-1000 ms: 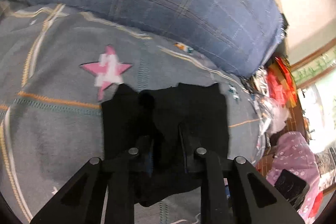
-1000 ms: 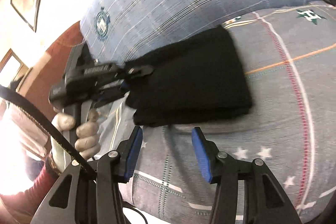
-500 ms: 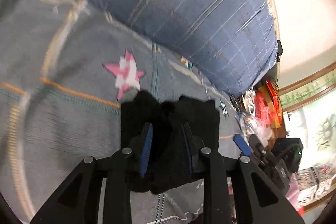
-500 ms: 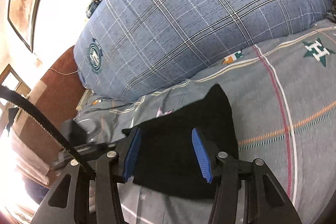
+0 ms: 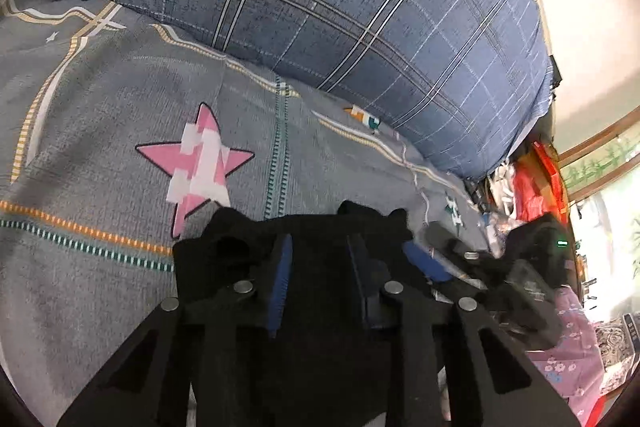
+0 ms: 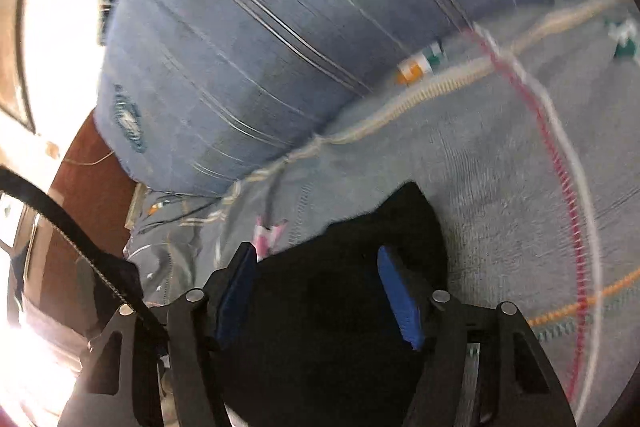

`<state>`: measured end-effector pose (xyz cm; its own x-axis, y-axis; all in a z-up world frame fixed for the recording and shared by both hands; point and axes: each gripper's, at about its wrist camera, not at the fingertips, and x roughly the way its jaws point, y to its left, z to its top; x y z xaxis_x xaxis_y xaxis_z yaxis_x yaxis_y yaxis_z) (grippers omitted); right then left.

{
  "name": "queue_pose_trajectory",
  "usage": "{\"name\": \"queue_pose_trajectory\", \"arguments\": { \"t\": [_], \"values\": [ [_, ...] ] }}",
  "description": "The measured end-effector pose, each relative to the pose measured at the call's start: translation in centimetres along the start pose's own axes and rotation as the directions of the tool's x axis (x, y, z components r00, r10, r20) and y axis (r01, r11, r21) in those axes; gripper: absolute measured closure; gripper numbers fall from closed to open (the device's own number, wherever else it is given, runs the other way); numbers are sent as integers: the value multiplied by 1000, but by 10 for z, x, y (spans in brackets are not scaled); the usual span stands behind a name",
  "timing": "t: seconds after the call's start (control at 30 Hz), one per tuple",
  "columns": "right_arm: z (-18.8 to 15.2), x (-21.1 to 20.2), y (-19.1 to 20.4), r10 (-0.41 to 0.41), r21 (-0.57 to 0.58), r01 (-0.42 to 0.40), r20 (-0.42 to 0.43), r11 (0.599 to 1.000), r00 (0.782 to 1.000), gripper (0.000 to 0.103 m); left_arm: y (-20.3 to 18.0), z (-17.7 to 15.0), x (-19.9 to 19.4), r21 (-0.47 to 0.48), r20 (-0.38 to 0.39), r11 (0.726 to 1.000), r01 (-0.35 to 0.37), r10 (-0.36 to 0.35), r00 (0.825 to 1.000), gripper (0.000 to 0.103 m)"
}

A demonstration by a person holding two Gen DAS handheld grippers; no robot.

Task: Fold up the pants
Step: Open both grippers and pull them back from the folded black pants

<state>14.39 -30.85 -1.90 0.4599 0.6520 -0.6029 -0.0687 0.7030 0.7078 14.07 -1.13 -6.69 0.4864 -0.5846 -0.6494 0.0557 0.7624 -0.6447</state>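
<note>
grey patterned bed cover [image 5: 100, 147] carrying folded black pants [image 5: 320, 251], both hand-held grippers poised over them.
left hand-held gripper [image 5: 318, 259] and right hand-held gripper [image 6: 316, 267] each have fingers spread apart above the dark fabric, gripping nothing; past the pants lies a pink star print [image 5: 198, 163], then a big blue plaid pillow [image 5: 340, 7].

My right wrist view is smeared with motion blur, so the blue plaid pillow [image 6: 280, 39] reads only as streaks. The folded black fabric pants [image 5: 320, 267] run under my left tongs [image 5: 320, 259], their near edge hidden. Whether the right tongs [image 6: 316, 267] touch cloth, I cannot tell.
</note>
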Motion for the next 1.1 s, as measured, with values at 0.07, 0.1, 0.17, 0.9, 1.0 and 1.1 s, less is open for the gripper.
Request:
{"name": "queue_pose_trajectory", "arguments": {
  "t": [0.07, 0.1, 0.17, 0.9, 1.0, 1.1],
  "values": [
    [-1, 3, -4, 14, 6, -15, 28, 1000, 999, 35, 0, 2, 0, 1, -7, 1000, 6, -6, 1000, 76],
    [-1, 4, -2, 14, 0, -14, 35, 1000, 999, 32, 1, 4, 0, -8, -15, 1000, 19, -19, 1000, 75],
    [-1, 4, 1, 5, -9, -5, 37, 1000, 999, 31, 7, 10, -1, -49, -34, 997, 56, -58, 998, 75],
    [-131, -99, -25, -87, 84, 74, 176, 994, 981, 29, 0, -90, -112, 75, 115, 979, -187, 178, 977, 50],
    [-138, -95, -33, -124, 102, 110, 148, 989, 981, 29, -12, -99, -110, 123, 136, 938, -325, 309, 941, 42],
    [-144, -93, -39, -120, 109, 105, 142, 989, 983, 28, -19, -104, -109, 159, 167, 895, -417, 392, 905, 40]
  ]
}}
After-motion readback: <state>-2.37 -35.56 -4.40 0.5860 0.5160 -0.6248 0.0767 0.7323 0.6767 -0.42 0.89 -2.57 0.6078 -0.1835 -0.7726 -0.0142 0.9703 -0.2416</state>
